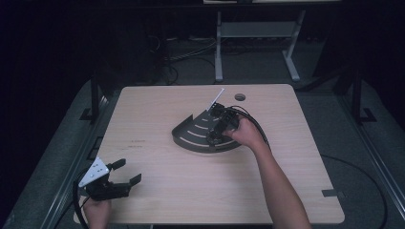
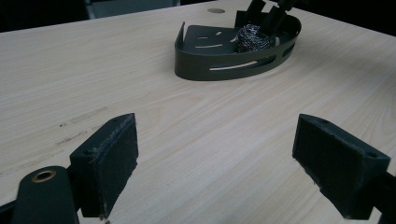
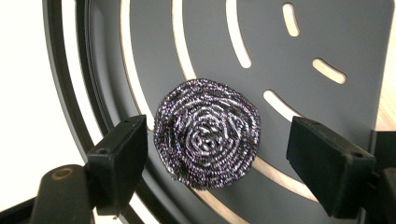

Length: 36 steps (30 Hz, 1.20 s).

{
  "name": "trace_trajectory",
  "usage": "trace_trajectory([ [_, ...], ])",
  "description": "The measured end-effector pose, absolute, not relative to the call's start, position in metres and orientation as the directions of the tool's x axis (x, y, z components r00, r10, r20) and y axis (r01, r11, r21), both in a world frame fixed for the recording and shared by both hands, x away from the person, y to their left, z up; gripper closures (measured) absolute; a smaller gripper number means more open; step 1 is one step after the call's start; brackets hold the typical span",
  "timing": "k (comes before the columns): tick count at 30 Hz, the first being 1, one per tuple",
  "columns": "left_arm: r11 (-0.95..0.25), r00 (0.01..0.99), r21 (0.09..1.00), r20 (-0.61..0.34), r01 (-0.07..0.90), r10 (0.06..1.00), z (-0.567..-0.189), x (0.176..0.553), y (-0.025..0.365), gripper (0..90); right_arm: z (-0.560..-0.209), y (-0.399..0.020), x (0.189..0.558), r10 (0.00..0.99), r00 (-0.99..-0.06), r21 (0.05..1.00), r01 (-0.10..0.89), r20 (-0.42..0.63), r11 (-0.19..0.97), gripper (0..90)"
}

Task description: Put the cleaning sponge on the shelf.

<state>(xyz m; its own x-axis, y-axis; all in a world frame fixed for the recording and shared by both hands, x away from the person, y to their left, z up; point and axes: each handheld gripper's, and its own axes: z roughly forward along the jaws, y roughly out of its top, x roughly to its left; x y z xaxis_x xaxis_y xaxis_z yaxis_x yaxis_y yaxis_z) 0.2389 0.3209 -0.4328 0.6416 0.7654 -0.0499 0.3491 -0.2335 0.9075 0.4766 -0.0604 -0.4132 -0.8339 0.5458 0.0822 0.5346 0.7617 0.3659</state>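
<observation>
A dark grey quarter-round slotted tray [image 1: 191,136] sits mid-table. In it lies a round steel-wool scourer [image 3: 208,133], seen also from the left gripper view [image 2: 253,39]. My right gripper [image 1: 215,136] points down into the tray [image 3: 327,28], open, with one jaw on each side of the scourer. The left-hand pad [image 3: 121,156] is almost at the scourer's edge, while the other pad stands a little off. My left gripper [image 1: 127,171] hovers open near the table's front left corner, nothing between its pads [image 2: 109,163]. It faces the tray [image 2: 224,65].
A thin white rod [image 1: 217,98] sticks up at the tray's far edge. A round cable hole [image 1: 239,97] is in the table's far side, and a strip of tape [image 1: 332,192] lies at the front right. Bare wood lies between the left gripper and the tray.
</observation>
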Motion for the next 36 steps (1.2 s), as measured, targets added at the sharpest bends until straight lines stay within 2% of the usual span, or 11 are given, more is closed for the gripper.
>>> trace_trajectory([
  [36, -0.243, 0.652, 0.907, -0.045, 0.344, 0.757, -0.432, 0.238, 0.318, 13.7, -0.384, -0.091, 0.444, 0.547, -0.835, 0.418, 0.521, 0.068, 0.744, 19.4],
])
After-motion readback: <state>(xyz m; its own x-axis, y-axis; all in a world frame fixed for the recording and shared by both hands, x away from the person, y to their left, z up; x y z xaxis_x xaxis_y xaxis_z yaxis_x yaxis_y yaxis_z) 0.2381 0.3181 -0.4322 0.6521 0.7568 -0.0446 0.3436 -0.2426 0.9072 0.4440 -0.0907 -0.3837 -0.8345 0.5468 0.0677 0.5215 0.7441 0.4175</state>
